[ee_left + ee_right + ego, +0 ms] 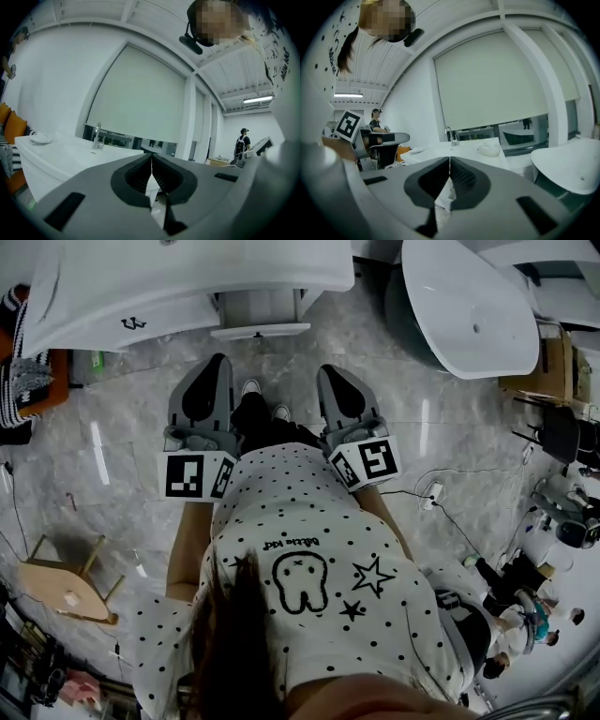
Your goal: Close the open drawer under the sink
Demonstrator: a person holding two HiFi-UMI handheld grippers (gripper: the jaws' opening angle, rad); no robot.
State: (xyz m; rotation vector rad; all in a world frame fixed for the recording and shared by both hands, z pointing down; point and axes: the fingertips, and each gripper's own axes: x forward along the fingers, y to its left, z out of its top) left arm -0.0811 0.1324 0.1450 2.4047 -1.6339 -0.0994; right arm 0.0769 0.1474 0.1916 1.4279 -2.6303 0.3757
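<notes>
Currently, your left tongs (pixel 218 362) and right tongs (pixel 328 371) are both closed and empty, pointing toward the open drawer (pixel 260 331).

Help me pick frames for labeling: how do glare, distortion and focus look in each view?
Head view: glare streaks on the glossy floor, fisheye curving the edges. Left gripper view: left tongs soft up close, black vignette corners. Right gripper view: right tongs also soft, room beyond sharper.
</notes>
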